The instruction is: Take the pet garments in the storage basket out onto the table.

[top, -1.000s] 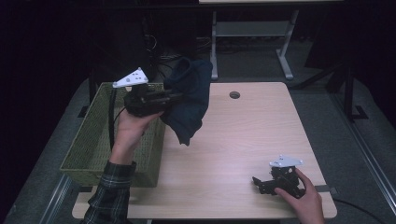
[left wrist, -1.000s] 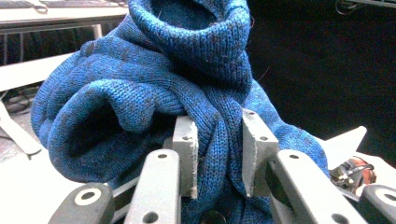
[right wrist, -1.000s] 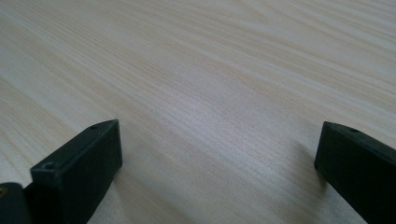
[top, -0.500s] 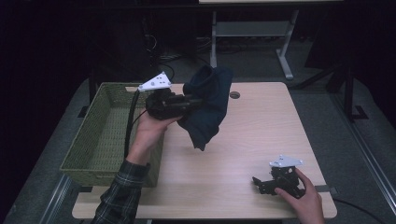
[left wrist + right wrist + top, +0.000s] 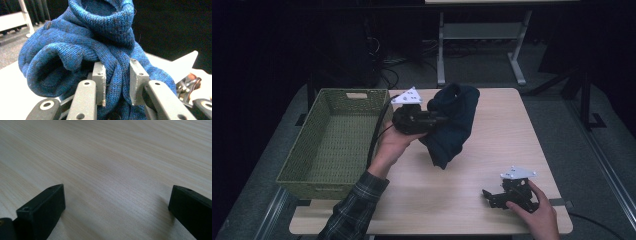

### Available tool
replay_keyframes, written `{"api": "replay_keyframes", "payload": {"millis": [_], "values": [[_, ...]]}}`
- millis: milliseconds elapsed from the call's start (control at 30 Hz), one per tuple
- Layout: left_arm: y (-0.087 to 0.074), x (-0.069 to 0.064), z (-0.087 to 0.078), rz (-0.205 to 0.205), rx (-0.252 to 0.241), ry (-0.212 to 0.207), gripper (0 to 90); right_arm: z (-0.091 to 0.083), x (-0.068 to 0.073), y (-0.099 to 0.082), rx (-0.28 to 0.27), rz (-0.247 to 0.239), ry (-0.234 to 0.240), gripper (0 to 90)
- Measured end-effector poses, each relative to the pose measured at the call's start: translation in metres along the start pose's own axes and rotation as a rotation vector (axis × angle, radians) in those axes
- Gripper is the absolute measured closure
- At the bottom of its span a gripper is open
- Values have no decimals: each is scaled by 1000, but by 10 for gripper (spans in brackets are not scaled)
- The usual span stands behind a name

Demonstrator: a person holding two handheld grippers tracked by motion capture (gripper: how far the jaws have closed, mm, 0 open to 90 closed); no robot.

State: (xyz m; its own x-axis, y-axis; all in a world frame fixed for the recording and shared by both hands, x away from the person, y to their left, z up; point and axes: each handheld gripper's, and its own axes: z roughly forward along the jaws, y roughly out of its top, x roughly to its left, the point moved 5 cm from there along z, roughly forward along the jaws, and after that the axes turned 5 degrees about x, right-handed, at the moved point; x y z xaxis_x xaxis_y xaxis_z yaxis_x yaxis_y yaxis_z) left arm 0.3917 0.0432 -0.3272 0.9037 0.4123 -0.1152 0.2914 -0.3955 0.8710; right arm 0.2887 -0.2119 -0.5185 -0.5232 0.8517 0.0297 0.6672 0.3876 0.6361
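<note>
Hands first, at the near edge of the pale wooden table [image 5: 512, 145]: the person's right hand [image 5: 537, 215] rests on the wood by the near right corner, holding the black right gripper [image 5: 492, 197] with its grey three-cornered plate on top. Its jaws stand wide apart with nothing between them, low over the bare wood grain in the right gripper view. Farther in from that edge, the left forearm in a plaid sleeve [image 5: 354, 210] reaches up over the table's left part, and the left hand [image 5: 394, 145] carries the black left gripper [image 5: 116, 85] above the surface. That gripper is clamped on a dark blue knitted garment [image 5: 452, 125], probably a sweater or thick sock, though the bundle is too crumpled to say for sure. In the left gripper view a fold of the knit is pinched between the two grey pads [image 5: 100, 80], and a ribbed tubular opening stands above them. The garment hangs over the table's middle, its lower tip near or touching the wood. Left of it, along the table's left edge, sits a green woven rectangular basket [image 5: 297, 160] with a handle slot in its far wall.
</note>
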Motion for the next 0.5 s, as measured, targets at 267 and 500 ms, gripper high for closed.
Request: {"api": "replay_keyframes", "payload": {"millis": [267,500], "values": [[-16,-6,33,-3,59,-30,704,0,0,0,0,-1,1,5],[-36,-13,68,-9,122,-58,704,0,0,0,-2,-1,2,5]]}}
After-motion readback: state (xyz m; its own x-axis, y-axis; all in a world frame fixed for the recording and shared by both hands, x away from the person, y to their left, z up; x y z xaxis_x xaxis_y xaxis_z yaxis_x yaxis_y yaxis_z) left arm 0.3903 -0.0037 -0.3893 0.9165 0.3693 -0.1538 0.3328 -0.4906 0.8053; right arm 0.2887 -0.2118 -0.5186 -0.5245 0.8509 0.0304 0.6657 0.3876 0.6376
